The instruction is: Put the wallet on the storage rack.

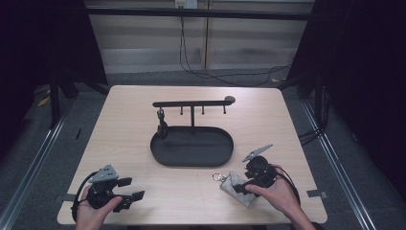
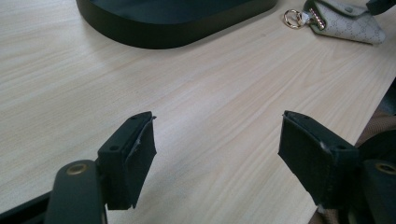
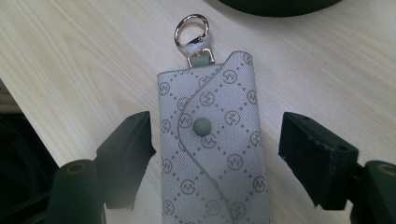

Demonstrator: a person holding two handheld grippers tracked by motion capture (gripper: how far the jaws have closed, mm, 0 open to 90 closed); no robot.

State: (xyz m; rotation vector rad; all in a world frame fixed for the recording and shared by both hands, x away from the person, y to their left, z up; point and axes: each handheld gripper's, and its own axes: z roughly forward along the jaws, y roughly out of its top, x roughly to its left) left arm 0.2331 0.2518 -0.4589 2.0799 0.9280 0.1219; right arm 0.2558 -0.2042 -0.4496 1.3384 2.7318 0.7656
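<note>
Presently the right gripper (image 3: pixel 212 154), jaws apart, straddles the key pouch (image 3: pixel 215 144) mid-frame: soft, light, probably slippery; grip its flanks below the snap.

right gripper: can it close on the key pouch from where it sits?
Probably yes. The right gripper is open with a jaw on either side of the grey key pouch, which lies flat on the table. Nothing sits between jaws and pouch; its metal ring points away.
</note>
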